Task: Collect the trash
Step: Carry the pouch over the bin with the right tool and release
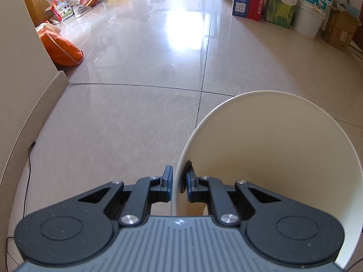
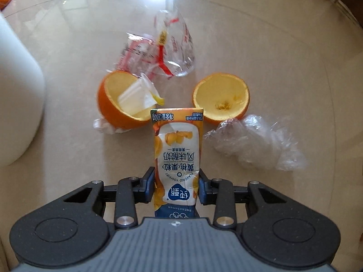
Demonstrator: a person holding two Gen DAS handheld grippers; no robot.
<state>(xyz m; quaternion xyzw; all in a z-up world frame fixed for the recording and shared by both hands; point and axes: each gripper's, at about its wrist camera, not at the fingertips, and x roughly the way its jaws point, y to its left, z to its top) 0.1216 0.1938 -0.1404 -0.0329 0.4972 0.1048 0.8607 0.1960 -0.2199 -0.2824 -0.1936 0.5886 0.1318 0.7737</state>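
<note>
In the right wrist view my right gripper [image 2: 177, 187] is shut on a yellow yoghurt carton [image 2: 178, 149], gripped by its sides. Beyond it on the glass table lie two hollow orange peel halves, the left one [image 2: 118, 104] holding a white wrapper, the right one [image 2: 221, 98] bare inside. A clear wrapper with red print [image 2: 163, 54] lies behind them, and crumpled clear plastic [image 2: 254, 140] lies right of the carton. In the left wrist view my left gripper [image 1: 179, 182] is shut on the rim of a cream-white bin [image 1: 272, 158], held above the tiled floor.
A white rounded object [image 2: 15, 104] stands at the table's left edge. On the floor, an orange bag [image 1: 61, 47] lies by the left wall, cardboard boxes [image 1: 281, 2] and a white bucket [image 1: 308, 20] line the far right, and a basketball [image 1: 89, 0] sits among clutter at far left.
</note>
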